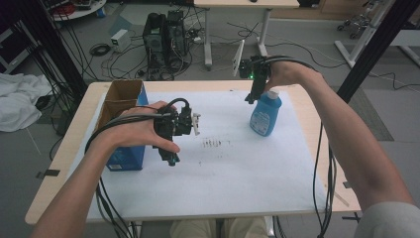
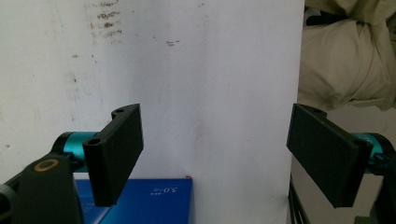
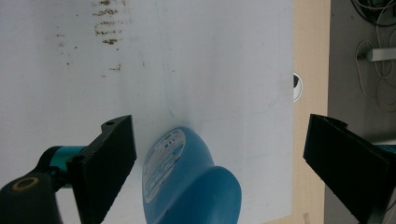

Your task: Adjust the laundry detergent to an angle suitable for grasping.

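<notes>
High view: the right hand-held gripper (image 1: 251, 99) hangs at the far side of the table (image 1: 69, 148), pointing down, its tip just beside the white cap of a blue bottle (image 1: 266, 115) that stands upright on the white sheet (image 1: 237, 173) covering the table. The bottle sits directly below and slightly to the near side of that gripper. In the right gripper view the two black jaws stand spread wide, and the blue bottle (image 3: 191, 182) lies between them, closer to the left jaw; neither pad presses on it, and a clear gap shows on the right side. Whether the left jaw touches the bottle's label cannot be told.

The left hand-held gripper (image 1: 172, 159) is held above the sheet, well apart from the bottle, with an open blue cardboard box (image 1: 124, 124) just beside the left hand (image 1: 143, 131), on its outer side. In the left gripper view its jaws are also spread wide with nothing between them; the white sheet (image 2: 210, 93) shows behind them, and an edge of the blue box (image 2: 149, 198) lies near the left jaw, at the bottom of that view. A patch of small dark stains (image 1: 212, 143) marks the sheet between the two grippers.
</notes>
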`<state>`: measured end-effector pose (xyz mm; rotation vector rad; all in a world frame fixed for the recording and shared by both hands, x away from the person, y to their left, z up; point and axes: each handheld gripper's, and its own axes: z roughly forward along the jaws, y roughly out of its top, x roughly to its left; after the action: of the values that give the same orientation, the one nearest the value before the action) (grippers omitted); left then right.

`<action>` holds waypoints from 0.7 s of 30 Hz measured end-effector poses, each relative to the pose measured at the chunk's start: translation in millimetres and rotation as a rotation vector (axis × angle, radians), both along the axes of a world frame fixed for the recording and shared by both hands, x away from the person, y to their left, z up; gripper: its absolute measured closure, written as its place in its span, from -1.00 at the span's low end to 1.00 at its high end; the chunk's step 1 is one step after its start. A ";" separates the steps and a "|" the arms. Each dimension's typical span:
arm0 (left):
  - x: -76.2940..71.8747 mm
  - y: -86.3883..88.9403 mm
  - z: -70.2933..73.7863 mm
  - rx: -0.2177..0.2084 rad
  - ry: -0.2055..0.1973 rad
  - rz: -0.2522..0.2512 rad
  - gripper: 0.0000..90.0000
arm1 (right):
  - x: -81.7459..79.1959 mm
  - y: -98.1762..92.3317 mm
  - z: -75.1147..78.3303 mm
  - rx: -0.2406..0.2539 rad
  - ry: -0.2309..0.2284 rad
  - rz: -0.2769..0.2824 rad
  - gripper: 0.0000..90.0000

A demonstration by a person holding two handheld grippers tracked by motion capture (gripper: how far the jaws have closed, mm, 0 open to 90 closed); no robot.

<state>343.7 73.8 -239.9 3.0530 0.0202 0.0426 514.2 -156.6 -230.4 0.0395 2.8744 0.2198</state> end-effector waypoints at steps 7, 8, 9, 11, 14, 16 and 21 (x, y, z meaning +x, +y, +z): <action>-2.6 0.1 -2.6 -0.005 -0.004 0.007 -0.58 | -0.4 3.4 -1.9 -0.011 -0.001 0.001 -0.81; -2.5 0.0 -2.6 -0.005 -0.003 0.008 -0.58 | -0.6 3.6 -1.9 -0.008 -0.003 0.008 -0.81; -3.5 2.5 -2.1 -0.002 -0.006 0.008 -0.58 | -0.6 3.6 -2.0 -0.008 -0.002 0.008 -0.81; -3.7 2.6 -2.4 -0.007 -0.002 0.008 -0.58 | -0.1 3.2 -1.4 -0.005 -0.001 -0.001 -0.81; -3.6 2.6 -2.3 -0.006 -0.003 0.008 -0.58 | -0.2 3.0 -1.6 -0.006 -0.001 -0.001 -0.81; -2.7 1.9 -3.6 -0.006 -0.003 0.006 -0.58 | -0.8 2.6 -1.6 -0.010 -0.001 -0.004 -0.81; -2.3 1.3 -3.5 -0.002 0.000 0.004 -0.58 | -0.9 2.2 -1.2 -0.009 0.000 0.000 -0.81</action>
<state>341.3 75.1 -243.4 3.0507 0.0258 0.0432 513.3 -154.4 -231.6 0.0374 2.8756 0.2076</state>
